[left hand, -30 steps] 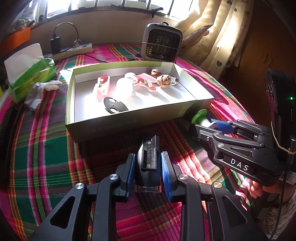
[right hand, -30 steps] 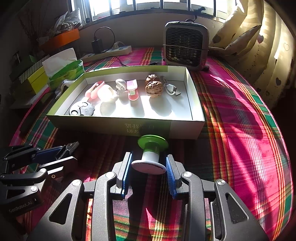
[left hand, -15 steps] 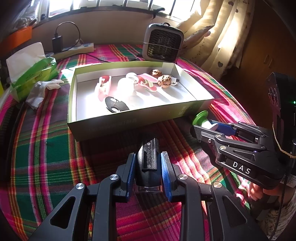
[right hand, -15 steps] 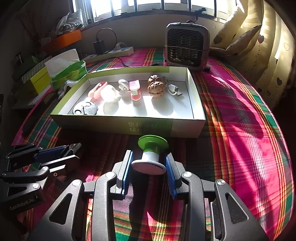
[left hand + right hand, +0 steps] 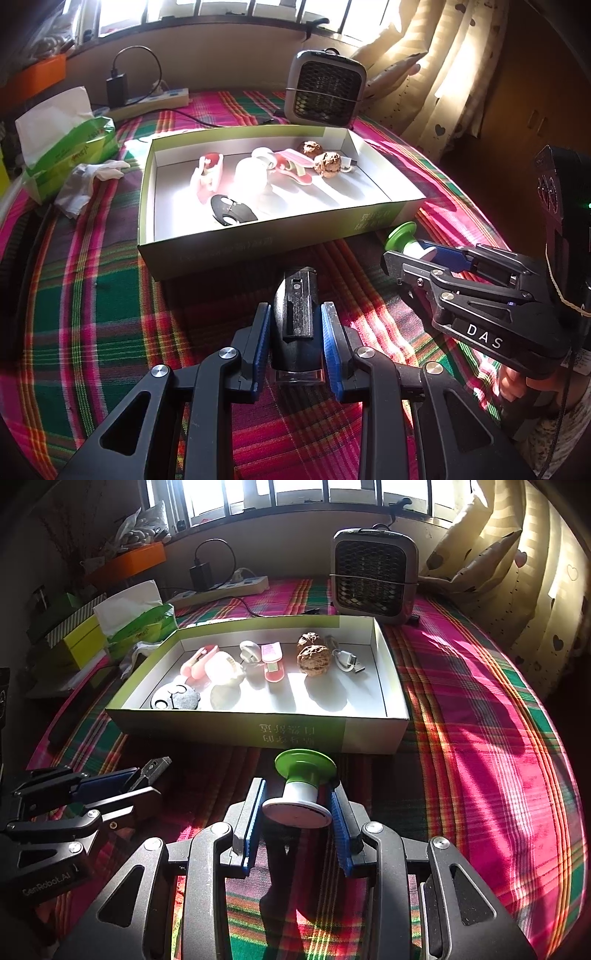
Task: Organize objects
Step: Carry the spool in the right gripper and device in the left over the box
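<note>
My left gripper [image 5: 295, 314] is shut on a black gadget [image 5: 296, 325] and holds it above the plaid cloth, short of the open white box [image 5: 258, 243]. My right gripper [image 5: 297, 794] is shut on a green-and-white spool [image 5: 301, 790], just in front of the box's near wall [image 5: 258, 731]. The box holds a pink clip [image 5: 199, 661], a black round piece [image 5: 173, 699], two walnuts [image 5: 313, 659], a pink tag [image 5: 272, 662] and a white cable [image 5: 347, 661]. The right gripper also shows in the left wrist view [image 5: 406, 254], and the left gripper in the right wrist view [image 5: 147, 775].
A small grey heater [image 5: 373, 576] stands behind the box. A green tissue pack [image 5: 70, 147] and a crumpled white cloth [image 5: 88, 181] lie left of it. A power strip [image 5: 155, 101] runs along the back wall. Curtains [image 5: 535, 572] hang on the right.
Both grippers have drawn back slightly from the box and risen, each still holding its object. The things in the box have not moved.
</note>
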